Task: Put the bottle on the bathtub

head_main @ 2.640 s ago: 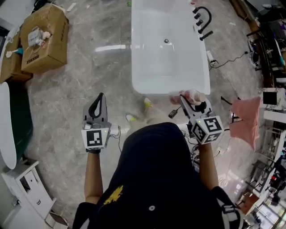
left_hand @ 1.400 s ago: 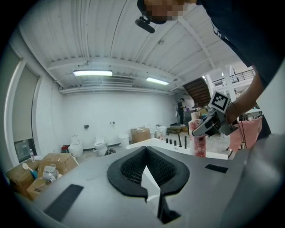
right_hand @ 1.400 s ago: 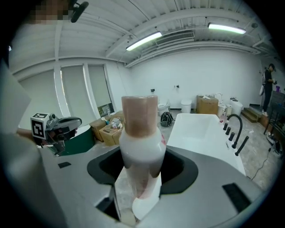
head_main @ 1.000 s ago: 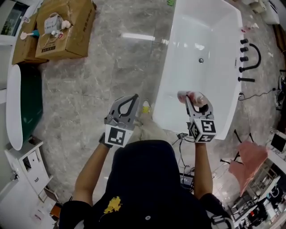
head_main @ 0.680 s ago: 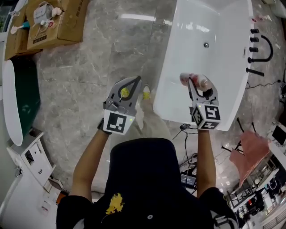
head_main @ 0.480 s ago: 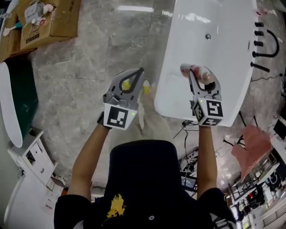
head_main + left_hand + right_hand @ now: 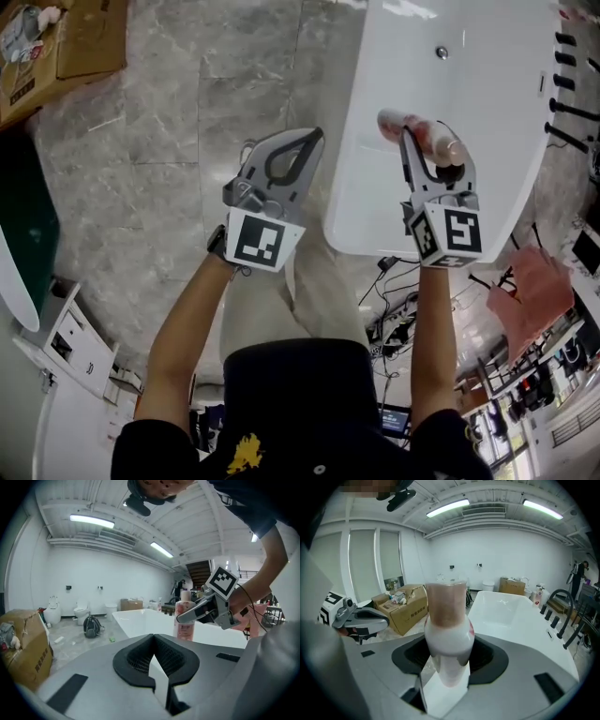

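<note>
A white bottle (image 7: pixel 394 122) with a pink label and pink cap lies across my right gripper (image 7: pixel 427 141), which is shut on it. It hangs over the near end of the white bathtub (image 7: pixel 349 225), above the basin. In the right gripper view the bottle (image 7: pixel 446 620) stands up between the jaws (image 7: pixel 447 644), with the bathtub (image 7: pixel 511 606) behind it. My left gripper (image 7: pixel 314 139) is shut and holds nothing, just left of the tub's rim above the floor. From the left gripper view (image 7: pixel 151 639) the bottle (image 7: pixel 186 620) appears upright beside the tub (image 7: pixel 140 620).
Black taps (image 7: pixel 572 56) stand on the tub's right rim. A cardboard box (image 7: pixel 56 37) sits on the marble floor at the far left, a white cabinet (image 7: pixel 66 337) at the lower left. A pink cloth (image 7: pixel 539 286) and cables (image 7: pixel 394 281) lie to the right.
The view has closed in on the tub. My right gripper has carried the bottle from the tub's near edge to over its basin; my left gripper has moved forward alongside.
</note>
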